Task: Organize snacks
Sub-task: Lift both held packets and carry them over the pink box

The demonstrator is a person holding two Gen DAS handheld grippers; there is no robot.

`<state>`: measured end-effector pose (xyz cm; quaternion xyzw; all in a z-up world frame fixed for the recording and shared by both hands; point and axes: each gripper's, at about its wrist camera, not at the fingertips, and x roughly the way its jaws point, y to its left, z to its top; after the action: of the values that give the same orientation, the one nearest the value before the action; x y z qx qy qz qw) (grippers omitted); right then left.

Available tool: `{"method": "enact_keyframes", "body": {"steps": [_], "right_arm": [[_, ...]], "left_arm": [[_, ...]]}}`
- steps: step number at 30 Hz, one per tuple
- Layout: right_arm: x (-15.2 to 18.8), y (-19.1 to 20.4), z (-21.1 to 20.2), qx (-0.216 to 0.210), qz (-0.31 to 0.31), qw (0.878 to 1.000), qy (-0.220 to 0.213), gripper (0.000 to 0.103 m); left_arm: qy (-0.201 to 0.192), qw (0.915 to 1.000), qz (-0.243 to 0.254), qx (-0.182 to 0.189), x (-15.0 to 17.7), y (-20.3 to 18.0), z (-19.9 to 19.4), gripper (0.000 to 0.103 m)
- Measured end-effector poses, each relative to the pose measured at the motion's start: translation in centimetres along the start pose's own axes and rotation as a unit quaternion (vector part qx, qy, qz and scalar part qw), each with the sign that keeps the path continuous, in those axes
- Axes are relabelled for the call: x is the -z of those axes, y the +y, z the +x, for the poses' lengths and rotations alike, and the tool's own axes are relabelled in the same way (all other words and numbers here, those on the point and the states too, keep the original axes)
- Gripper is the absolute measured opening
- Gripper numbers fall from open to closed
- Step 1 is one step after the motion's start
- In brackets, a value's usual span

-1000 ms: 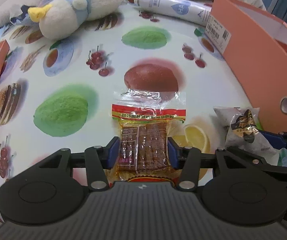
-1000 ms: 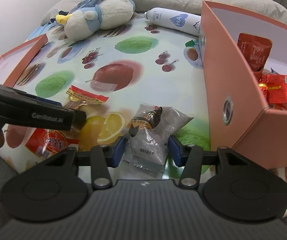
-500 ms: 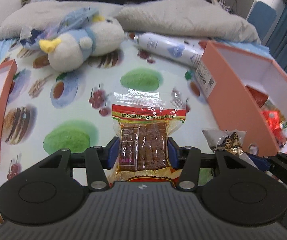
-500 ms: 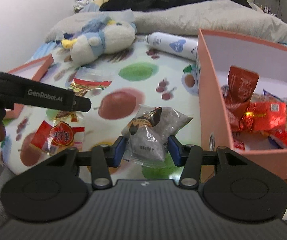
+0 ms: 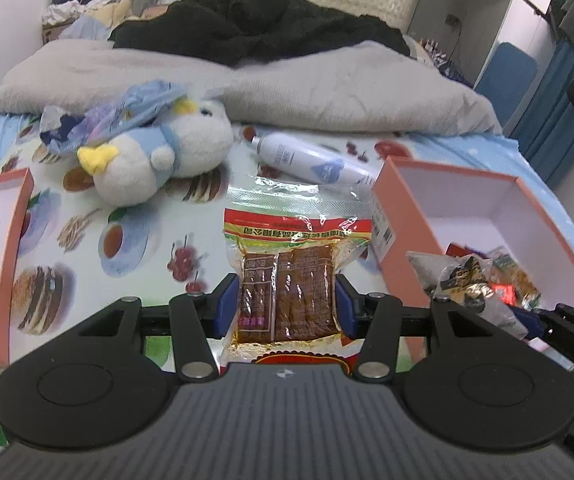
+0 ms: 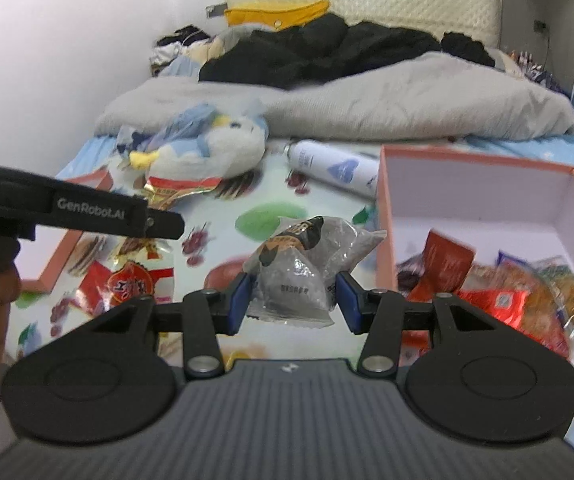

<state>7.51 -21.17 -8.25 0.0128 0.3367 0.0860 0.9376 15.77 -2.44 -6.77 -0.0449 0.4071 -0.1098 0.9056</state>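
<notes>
My left gripper is shut on a clear packet of brown dried tofu with a red and yellow header, held up above the fruit-print sheet. My right gripper is shut on a grey and black snack packet, also lifted; that packet shows at the right of the left wrist view. The pink open box stands to the right and holds several snack packets. The left gripper's packet shows in the right wrist view, left of mine.
A plush penguin and a white spray bottle lie at the back of the sheet. The pink box lid lies at the left. A red snack packet lies on the sheet. A grey blanket and dark clothes are behind.
Both grippers have risen from the sheet with their packets and tilted up. The box interior and the far bed have come into view.
</notes>
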Motion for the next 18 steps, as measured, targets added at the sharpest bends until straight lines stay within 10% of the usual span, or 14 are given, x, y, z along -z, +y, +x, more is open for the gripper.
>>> {"method": "enact_keyframes", "body": {"steps": [15, 18], "right_arm": [[-5.1, -3.9, -3.7, 0.048, 0.004, 0.995, -0.087, 0.048], [-5.8, -4.9, -4.1, 0.059, 0.007, 0.993, -0.097, 0.018]], "left_arm": [[-0.060, 0.9969, 0.016, 0.048, -4.8, -4.1, -2.3, 0.055], [-0.070, 0.9955, 0.020, 0.061, -5.7, -5.6, -2.4, 0.055]]}}
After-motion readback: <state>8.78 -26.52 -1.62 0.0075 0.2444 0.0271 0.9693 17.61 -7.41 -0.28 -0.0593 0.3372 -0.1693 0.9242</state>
